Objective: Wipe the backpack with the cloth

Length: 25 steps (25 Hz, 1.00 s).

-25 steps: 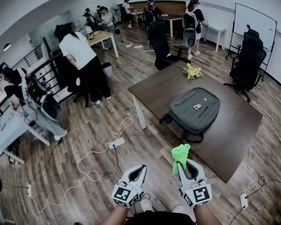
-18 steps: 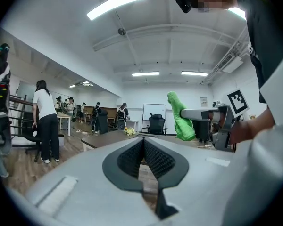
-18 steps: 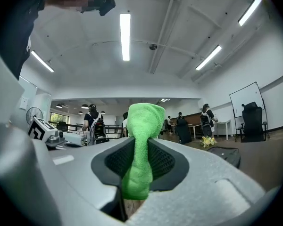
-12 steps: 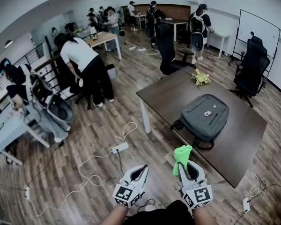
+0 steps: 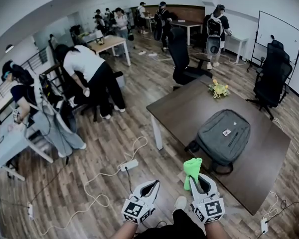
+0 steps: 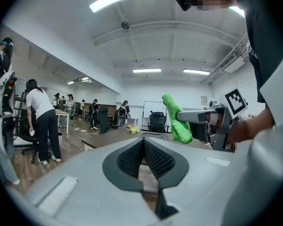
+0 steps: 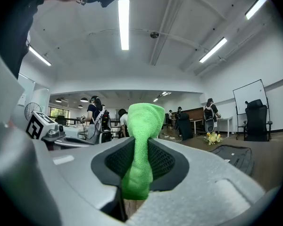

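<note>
A grey backpack (image 5: 224,136) lies flat on the dark wooden table (image 5: 184,108), and shows low at the right in the right gripper view (image 7: 236,155). My right gripper (image 5: 198,181) is shut on a green cloth (image 5: 192,170) that sticks up from its jaws (image 7: 141,140); it hangs in front of the table's near edge, short of the backpack. My left gripper (image 5: 148,186) is beside it over the floor, its jaws shut with nothing between them (image 6: 144,157). The cloth (image 6: 178,119) also appears in the left gripper view.
A bunch of yellow flowers (image 5: 219,89) stands on the table beyond the backpack. Black office chairs (image 5: 182,59) sit around it. Cables and a power strip (image 5: 128,165) lie on the wood floor. Several people work at desks at the left and back.
The view has shifted: the table and backpack now sit further right and lower in the head view. Both grippers keep their places and the cloth stays gripped. The person in white has bent further.
</note>
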### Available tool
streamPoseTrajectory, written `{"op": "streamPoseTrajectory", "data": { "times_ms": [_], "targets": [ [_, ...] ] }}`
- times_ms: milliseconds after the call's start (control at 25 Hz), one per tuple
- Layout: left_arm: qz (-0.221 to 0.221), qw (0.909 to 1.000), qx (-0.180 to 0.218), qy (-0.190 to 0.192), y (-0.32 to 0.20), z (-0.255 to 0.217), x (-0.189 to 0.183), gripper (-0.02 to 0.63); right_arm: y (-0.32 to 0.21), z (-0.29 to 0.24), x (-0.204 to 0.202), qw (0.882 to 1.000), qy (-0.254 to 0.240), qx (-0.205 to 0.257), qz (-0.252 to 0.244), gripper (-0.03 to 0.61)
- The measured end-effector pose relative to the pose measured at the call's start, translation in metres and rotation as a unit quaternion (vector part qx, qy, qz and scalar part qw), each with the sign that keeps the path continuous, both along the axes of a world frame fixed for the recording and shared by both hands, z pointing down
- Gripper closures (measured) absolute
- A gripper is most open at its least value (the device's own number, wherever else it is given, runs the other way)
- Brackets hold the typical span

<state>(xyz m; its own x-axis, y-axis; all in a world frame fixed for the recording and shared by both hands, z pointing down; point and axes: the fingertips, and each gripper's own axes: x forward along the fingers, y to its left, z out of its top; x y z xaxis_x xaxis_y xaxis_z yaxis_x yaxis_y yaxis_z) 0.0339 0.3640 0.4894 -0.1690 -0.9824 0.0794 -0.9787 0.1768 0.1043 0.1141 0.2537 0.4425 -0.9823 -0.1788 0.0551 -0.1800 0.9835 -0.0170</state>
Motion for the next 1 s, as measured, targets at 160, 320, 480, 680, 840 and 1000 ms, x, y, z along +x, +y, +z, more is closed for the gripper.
{"op": "streamPoseTrajectory", "data": {
  "times_ms": [160,320,480,680,840,1000],
  "targets": [
    [0.001,0.9999,-0.003,-0.012,-0.038,-0.006,-0.031,0.595,-0.039,0.003,-0.038,1.0,-0.003,-0.01,-0.008,0.493],
    [-0.003,0.9999,-0.005,-0.014,-0.082,-0.012,-0.06,0.595,-0.081,-0.005,-0.066,1.0,-0.005,-0.004,-0.012,0.492],
    [0.006,0.9999,-0.009,-0.013,-0.134,-0.013,-0.081,0.595,-0.131,-0.006,-0.08,1.0,0.001,-0.003,0.0,0.492],
    [0.025,0.9995,-0.017,-0.01,-0.187,-0.014,-0.091,0.595,-0.189,0.007,-0.082,0.999,0.017,-0.025,0.029,0.492],
    [0.038,0.9989,-0.025,-0.012,-0.217,-0.01,-0.098,0.595,-0.22,0.014,-0.086,0.998,0.03,-0.027,0.045,0.492],
    [0.047,0.9983,-0.03,-0.015,-0.24,-0.009,-0.105,0.595,-0.239,0.014,-0.088,0.998,0.026,-0.034,0.055,0.492]
  ]
}}
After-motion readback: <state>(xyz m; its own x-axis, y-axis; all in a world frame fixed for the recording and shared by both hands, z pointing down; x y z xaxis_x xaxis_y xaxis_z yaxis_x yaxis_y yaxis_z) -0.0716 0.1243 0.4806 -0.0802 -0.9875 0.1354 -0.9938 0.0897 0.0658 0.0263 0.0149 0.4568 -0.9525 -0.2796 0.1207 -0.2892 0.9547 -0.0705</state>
